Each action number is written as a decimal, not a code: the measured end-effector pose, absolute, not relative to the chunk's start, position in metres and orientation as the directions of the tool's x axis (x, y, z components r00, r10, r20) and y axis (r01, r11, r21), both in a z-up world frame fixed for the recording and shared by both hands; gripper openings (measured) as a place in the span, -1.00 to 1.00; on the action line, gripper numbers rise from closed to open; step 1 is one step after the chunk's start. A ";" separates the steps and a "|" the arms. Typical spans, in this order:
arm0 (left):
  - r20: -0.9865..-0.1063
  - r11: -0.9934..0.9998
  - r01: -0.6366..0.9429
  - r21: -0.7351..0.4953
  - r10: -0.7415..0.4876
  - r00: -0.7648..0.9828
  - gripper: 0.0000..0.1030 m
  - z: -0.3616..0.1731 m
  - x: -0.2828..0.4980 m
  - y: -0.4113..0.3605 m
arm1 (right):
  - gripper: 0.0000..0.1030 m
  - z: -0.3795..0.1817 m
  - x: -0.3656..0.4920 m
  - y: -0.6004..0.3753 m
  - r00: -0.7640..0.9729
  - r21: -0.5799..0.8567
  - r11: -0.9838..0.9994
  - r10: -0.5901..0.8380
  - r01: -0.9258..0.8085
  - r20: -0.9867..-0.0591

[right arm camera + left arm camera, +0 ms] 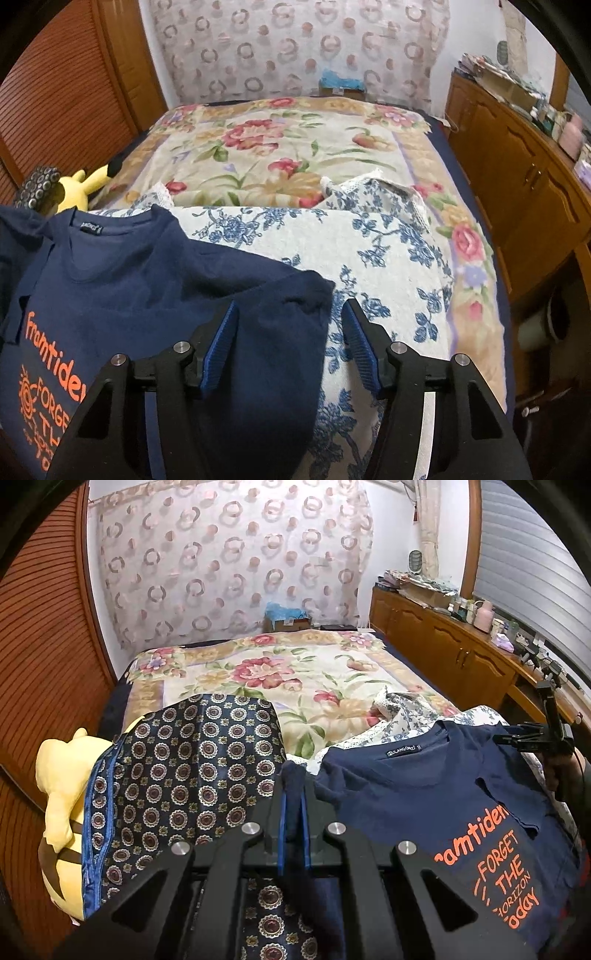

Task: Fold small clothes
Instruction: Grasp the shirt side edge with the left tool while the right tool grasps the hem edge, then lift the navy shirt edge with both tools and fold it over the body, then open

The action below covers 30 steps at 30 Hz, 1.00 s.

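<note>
Pinching navy T-shirt [424,794] left sleeve, left gripper [293,812] is closed; right gripper [290,343] spread wide, right sleeve straddled, ungripped.

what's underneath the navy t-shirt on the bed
The navy t-shirt lies on a white cloth with blue flowers, which is spread over the floral bedspread. Whatever sits directly beneath the shirt's middle is covered and cannot be seen.

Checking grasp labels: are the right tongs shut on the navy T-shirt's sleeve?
No, the right tongs stand wide open over the navy cotton T-shirt's sleeve, blue pads apart.
</note>
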<state>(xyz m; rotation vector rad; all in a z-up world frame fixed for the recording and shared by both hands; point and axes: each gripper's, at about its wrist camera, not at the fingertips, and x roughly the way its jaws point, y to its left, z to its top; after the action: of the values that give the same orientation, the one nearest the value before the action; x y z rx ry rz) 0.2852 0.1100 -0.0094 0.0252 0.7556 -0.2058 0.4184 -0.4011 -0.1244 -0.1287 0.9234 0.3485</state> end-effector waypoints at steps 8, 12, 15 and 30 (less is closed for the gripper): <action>-0.657 0.971 0.229 -0.075 -0.220 0.721 -0.91 0.000 0.269 0.096 | -0.90 -0.110 0.398 -0.384 0.577 0.032 0.895 0.314 -0.446 -0.754; -0.636 0.968 0.238 -0.085 -0.236 0.734 -0.92 0.007 0.254 0.093 | -0.92 -0.084 0.373 -0.380 0.632 0.050 0.887 0.366 -0.460 -0.683; -0.622 0.966 0.241 -0.092 -0.245 0.744 -0.92 0.012 0.241 0.092 | -0.92 -0.066 0.356 -0.377 0.659 0.051 0.882 0.387 -0.468 -0.645; -0.541 0.968 0.224 -0.110 -0.247 0.804 -0.93 0.015 0.157 0.115 | -0.93 -0.034 0.271 -0.392 0.738 -0.009 0.882 0.388 -0.470 -0.553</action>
<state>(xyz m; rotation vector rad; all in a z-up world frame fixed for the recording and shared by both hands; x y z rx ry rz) 0.1566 0.1149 0.0147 -0.0418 0.5847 -0.2523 0.2712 -0.3918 -0.0337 -0.1520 0.5719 0.4730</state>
